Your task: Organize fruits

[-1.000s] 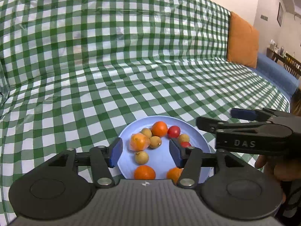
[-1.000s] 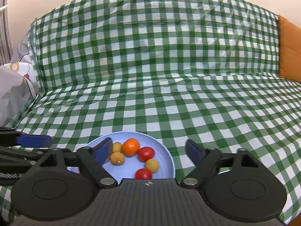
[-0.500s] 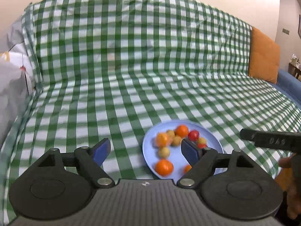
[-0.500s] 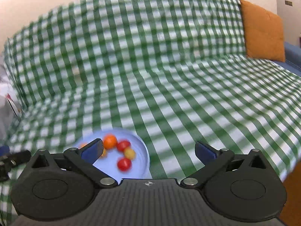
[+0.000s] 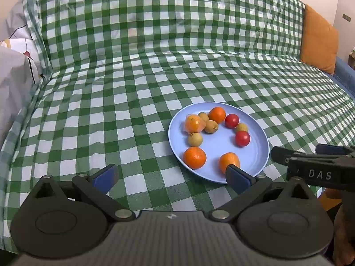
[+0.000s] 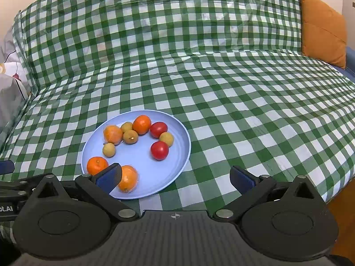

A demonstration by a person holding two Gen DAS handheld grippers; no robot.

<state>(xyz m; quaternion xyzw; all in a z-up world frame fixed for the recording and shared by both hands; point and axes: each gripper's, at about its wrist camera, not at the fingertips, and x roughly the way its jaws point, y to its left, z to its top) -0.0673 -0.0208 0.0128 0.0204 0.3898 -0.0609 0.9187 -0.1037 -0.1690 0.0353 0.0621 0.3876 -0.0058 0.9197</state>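
I am looking down both sets of tongs from just short of the sofa seat. The left tongs [image 5: 170,177] are spreading their jaws at this moment, nothing between the blue pads, only checked cloth and the near rim of the plate beyond them. The right tongs [image 6: 175,178] are standing wide apart and are gripping nothing either; their left pad is merely showing in front of a fruit, not pressing on it.

Just past the tips, the round pale-blue plastic plate [image 6: 177,161] is resting on the green-and-white checked cloth [image 6: 244,110] that is covering the sofa. All the fruit I am seeing is lying in it: two bare orange mandarins [image 6: 97,165], one near and one at the far side; two more mandarins in clear film wrap [image 6: 128,178]; two glossy red cherry tomatoes [image 6: 159,150]; and four small tan longans [image 6: 109,149]. They are sitting loosely around the plate in a rough ring, kinds mixed, several at the far side touching.

I am judging the gathering as done, since no fruit is lying loose on the cloth; sorting by kind, if wanted, is not done.

Farther back, a rust-orange cushion [image 6: 321,24] is leaning at the sofa's right end, and grey-white bedding [image 5: 13,75] is bunching at the left.
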